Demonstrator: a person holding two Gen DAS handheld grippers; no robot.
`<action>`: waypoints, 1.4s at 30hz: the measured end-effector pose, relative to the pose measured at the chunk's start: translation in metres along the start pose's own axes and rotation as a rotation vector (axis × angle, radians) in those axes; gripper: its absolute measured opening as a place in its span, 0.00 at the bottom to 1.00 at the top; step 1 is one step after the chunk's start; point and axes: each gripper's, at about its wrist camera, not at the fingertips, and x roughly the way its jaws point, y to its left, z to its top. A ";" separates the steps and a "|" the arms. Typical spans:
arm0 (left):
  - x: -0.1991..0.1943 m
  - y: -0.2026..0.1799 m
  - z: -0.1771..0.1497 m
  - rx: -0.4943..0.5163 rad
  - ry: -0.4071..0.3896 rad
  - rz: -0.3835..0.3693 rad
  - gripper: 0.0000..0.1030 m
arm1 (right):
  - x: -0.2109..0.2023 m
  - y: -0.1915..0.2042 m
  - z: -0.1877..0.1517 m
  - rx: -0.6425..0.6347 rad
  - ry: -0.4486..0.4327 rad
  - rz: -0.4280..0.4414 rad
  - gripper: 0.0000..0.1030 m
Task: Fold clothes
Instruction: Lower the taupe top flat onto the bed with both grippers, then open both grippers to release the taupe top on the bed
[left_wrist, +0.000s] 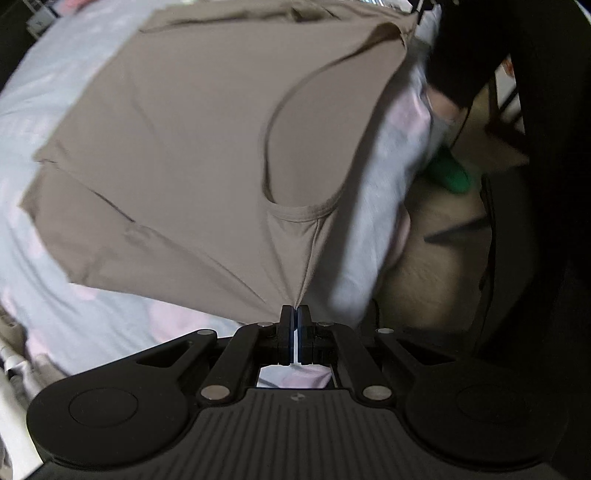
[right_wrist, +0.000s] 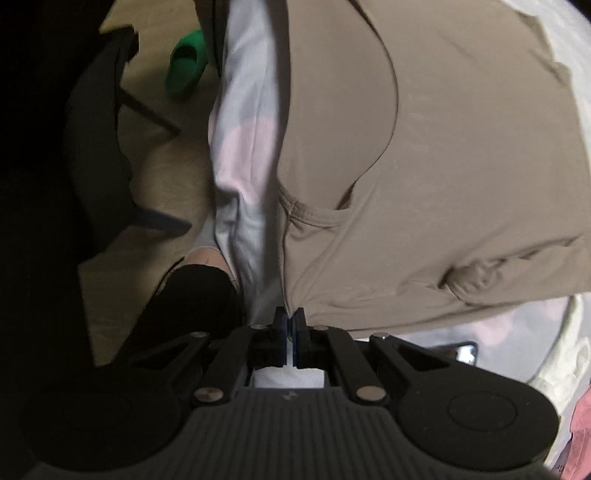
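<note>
A taupe T-shirt lies spread over a bed covered with a pale grey and pink sheet. My left gripper is shut on the shirt's edge just below the neckline, and the cloth pulls into taut creases toward the tips. In the right wrist view the same T-shirt fills the upper right, with its collar curving through the middle. My right gripper is shut on the shirt's near edge by the collar, at the side of the bed.
The bed sheet hangs over the mattress side. On the beige floor lies a green slipper, seen also as a green slipper in the left view. A dark chair stands close by. A person's foot in dark clothing is beside the bed. A phone rests on the bed.
</note>
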 end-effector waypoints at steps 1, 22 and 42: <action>0.007 0.001 0.003 0.007 0.014 -0.010 0.00 | 0.006 -0.002 0.001 0.009 0.002 0.008 0.03; 0.012 0.029 0.006 -0.132 -0.063 -0.092 0.46 | -0.035 -0.035 -0.027 0.250 -0.165 0.031 0.39; -0.005 0.232 -0.020 -0.953 -0.339 0.307 0.48 | -0.035 -0.226 -0.108 1.273 -0.531 -0.241 0.38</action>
